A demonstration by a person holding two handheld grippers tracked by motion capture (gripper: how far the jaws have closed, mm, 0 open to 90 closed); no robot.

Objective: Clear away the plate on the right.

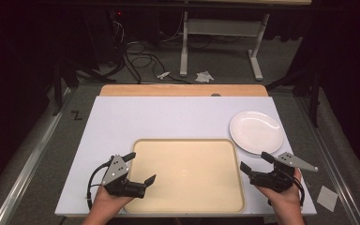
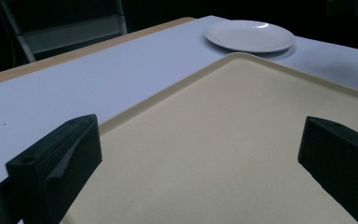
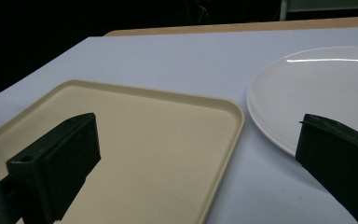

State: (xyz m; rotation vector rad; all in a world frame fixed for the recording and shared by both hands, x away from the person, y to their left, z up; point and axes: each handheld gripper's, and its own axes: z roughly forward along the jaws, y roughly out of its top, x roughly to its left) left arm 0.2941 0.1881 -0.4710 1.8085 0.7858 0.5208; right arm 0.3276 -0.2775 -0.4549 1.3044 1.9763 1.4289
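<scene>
Beige tray (image 1: 187,173) lies flat at the near middle of the white table (image 1: 168,117), long axis running 9 to 3 o'clock, short sides facing the two hands. Left tongs (image 1: 138,168) sit over the tray's 9 o'clock edge, jaws spread wide, gripping nothing, pointing toward 3. Right tongs (image 1: 257,161) hover just off the tray's 3 o'clock edge, jaws also spread, empty, pointing toward 11. White plate (image 1: 256,132) rests on the table at 1 o'clock from the tray, just beside its far right corner.
</scene>
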